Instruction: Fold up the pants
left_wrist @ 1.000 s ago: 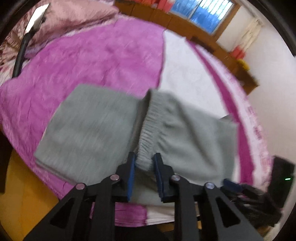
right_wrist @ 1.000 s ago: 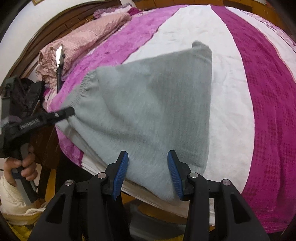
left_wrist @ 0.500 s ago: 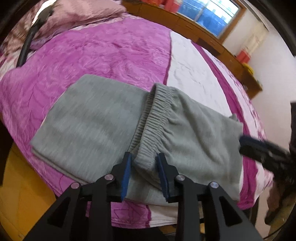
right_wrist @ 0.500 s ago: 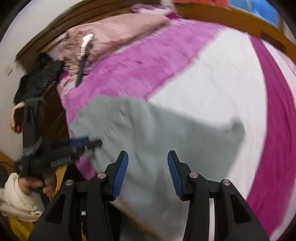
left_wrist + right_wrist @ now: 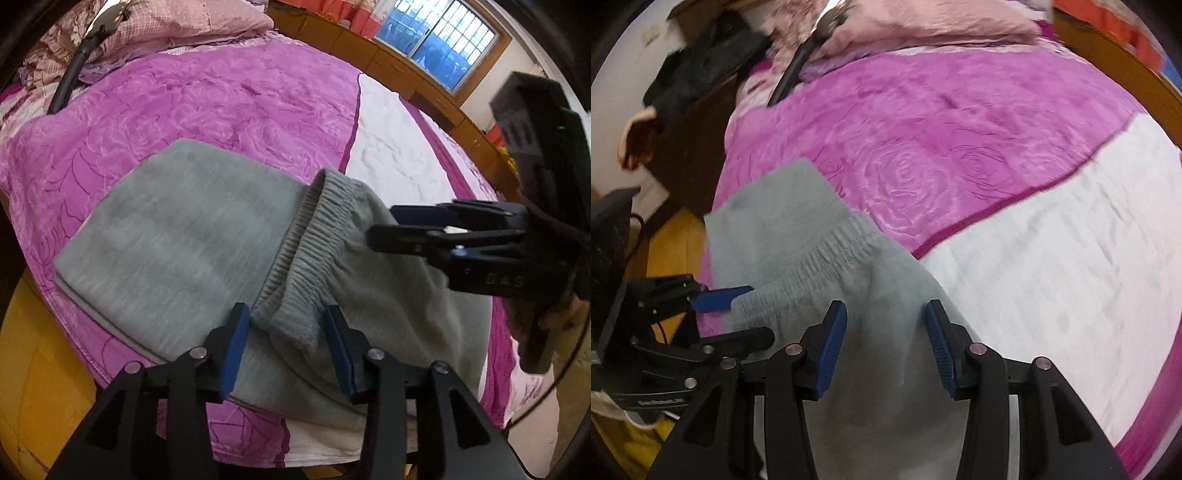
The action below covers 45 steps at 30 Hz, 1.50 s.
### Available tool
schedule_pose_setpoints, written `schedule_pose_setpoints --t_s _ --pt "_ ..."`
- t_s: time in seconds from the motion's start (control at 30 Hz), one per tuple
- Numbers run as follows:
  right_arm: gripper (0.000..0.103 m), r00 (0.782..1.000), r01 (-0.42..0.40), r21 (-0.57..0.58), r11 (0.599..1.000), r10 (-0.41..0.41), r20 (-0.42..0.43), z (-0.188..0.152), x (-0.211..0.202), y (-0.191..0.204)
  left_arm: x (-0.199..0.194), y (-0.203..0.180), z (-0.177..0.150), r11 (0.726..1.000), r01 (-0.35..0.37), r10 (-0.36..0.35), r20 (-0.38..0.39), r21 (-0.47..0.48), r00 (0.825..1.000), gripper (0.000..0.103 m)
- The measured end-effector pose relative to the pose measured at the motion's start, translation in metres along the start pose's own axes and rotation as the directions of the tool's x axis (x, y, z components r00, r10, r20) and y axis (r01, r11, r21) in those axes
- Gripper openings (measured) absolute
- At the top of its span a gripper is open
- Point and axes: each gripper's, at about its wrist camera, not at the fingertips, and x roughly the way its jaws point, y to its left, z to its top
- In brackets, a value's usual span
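Grey pants (image 5: pixel 192 236) lie folded on a magenta and white bedspread (image 5: pixel 229 99), the ribbed waistband (image 5: pixel 314 229) running across the top layer. My left gripper (image 5: pixel 286 332) straddles the near end of the waistband. Its jaws are opening and the blue pads stand a little off the cloth. My right gripper (image 5: pixel 384 225) hovers over the far part of the waistband, open, with nothing pinched. In the right wrist view the right gripper (image 5: pixel 886 325) hangs above the pants (image 5: pixel 879 369), and the left gripper (image 5: pixel 759 312) sits at the waistband's (image 5: pixel 827 251) left end.
Pink pillows (image 5: pixel 184 22) lie at the head of the bed with a black-handled tool (image 5: pixel 70 81) across them. A wooden cabinet (image 5: pixel 369 51) runs under the window. The yellow floor (image 5: pixel 29 369) lies past the bed's near edge. A dark bedside stand (image 5: pixel 690 110) is on the left.
The left jaws have spread apart around the waistband end, letting go of it. The right gripper has swung from the pants' right edge to above the waistband, rolling as it went.
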Motion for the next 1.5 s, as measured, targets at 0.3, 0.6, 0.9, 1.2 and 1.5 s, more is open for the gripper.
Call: schedule_pose_setpoints --t_s 0.3,0.6,0.9,1.2,1.5 --pt "0.044 1.000 0.004 -0.018 1.000 -0.004 -0.005 0.017 0.015 -0.011 0.000 -0.001 -0.001 1.000 0.010 -0.010 0.004 -0.007 1.000 0.043" --pt "0.043 0.995 -0.091 0.102 0.991 0.094 -0.029 0.015 0.032 -0.025 0.006 0.000 -0.002 1.000 -0.002 0.002 -0.012 -0.005 1.000 0.045" --pt "0.020 0.997 -0.055 0.122 0.991 0.049 0.052 0.004 0.019 -0.014 0.004 0.013 -0.005 0.990 0.060 -0.063 -0.020 -0.128 0.998 0.036" --pt "0.014 0.979 0.024 0.116 0.993 -0.047 0.201 -0.009 -0.008 0.003 -0.018 0.007 -0.007 0.990 0.095 -0.092 0.040 -0.102 0.995 0.017" --pt "0.014 0.957 0.022 0.129 0.991 -0.059 0.285 -0.010 -0.035 0.011 -0.046 -0.009 -0.004 0.996 0.090 -0.091 0.121 0.013 0.988 0.016"
